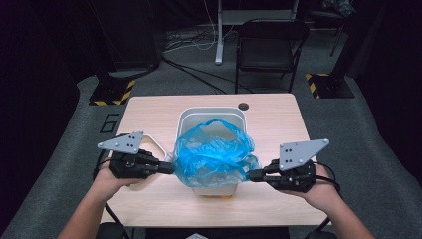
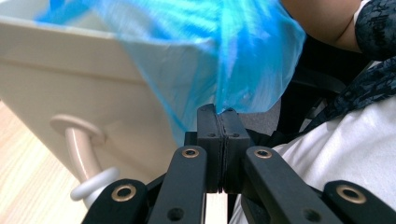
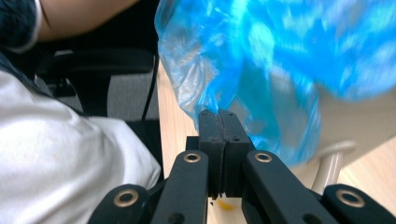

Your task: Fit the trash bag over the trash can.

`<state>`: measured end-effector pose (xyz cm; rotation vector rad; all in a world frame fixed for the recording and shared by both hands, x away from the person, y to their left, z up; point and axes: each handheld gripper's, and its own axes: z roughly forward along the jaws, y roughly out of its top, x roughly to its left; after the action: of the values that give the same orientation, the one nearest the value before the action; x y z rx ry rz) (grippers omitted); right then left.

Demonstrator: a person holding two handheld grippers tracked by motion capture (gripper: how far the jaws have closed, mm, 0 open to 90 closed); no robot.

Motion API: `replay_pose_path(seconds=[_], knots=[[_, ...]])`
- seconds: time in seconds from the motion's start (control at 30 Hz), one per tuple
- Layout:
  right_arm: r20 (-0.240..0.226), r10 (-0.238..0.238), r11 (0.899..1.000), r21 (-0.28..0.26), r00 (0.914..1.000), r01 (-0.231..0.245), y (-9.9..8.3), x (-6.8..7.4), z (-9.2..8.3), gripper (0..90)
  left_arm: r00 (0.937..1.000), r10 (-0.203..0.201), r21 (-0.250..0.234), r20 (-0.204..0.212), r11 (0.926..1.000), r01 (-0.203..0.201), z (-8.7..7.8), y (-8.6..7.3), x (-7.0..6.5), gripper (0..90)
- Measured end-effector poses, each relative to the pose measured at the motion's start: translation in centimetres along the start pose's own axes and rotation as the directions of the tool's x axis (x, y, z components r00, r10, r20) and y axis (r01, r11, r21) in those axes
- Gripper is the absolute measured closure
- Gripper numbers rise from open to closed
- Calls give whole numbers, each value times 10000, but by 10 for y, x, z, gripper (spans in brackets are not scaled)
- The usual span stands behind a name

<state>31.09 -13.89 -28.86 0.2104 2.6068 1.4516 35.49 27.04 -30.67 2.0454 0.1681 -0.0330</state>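
My left gripper [image 1: 169, 168] and my right gripper [image 1: 253, 175] each pinch one edge of the blue plastic bag [image 1: 214, 152]. The bag is stretched left to right over the white bin [image 1: 211, 115], which stands on the wooden table [image 1: 268, 119] with its long axis pointing away from me.

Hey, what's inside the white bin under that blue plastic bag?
The blue bag drapes over the white bin, hiding most of its inside. Only bare white inner wall shows at the far end; any contents are covered.

Your blue bag [image 1: 214, 154] covers most of the white bin [image 1: 211, 117], hiding its inside; a yellow-orange scrap [image 1: 219, 196] beneath it is unidentifiable.
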Motion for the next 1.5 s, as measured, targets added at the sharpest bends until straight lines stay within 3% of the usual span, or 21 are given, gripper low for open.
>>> replay_pose_path(seconds=[0.2,0.53,0.6,0.8,0.93,1.13,1.5], knots=[[9,240,9979,598,9997,-240,-11,-5,9,899,10000,-72,210,37,9998,71,3,-6,5,891],[250,554,9861,1557,9981,-587,-29,-11,22,900,9993,-377,538,-32,9978,378,2,-14,9,888],[280,625,9859,1535,9977,-661,-30,-11,22,900,9991,-415,490,-121,9979,420,0,-13,7,850],[137,575,9903,1262,9983,-587,-26,-7,20,900,9979,-447,-273,-463,9987,435,-15,-2,-3,582],[163,522,9912,1212,9985,-538,-26,-6,20,900,9978,-326,-263,-571,9992,311,-18,9,-6,480],[169,513,9912,1213,9985,-530,-26,-6,20,900,9984,-209,-304,-532,9994,193,-20,22,-7,434],[268,575,9910,1191,9980,-603,-26,-7,17,899,9976,-167,-482,-668,9987,135,-36,32,-15,427]])
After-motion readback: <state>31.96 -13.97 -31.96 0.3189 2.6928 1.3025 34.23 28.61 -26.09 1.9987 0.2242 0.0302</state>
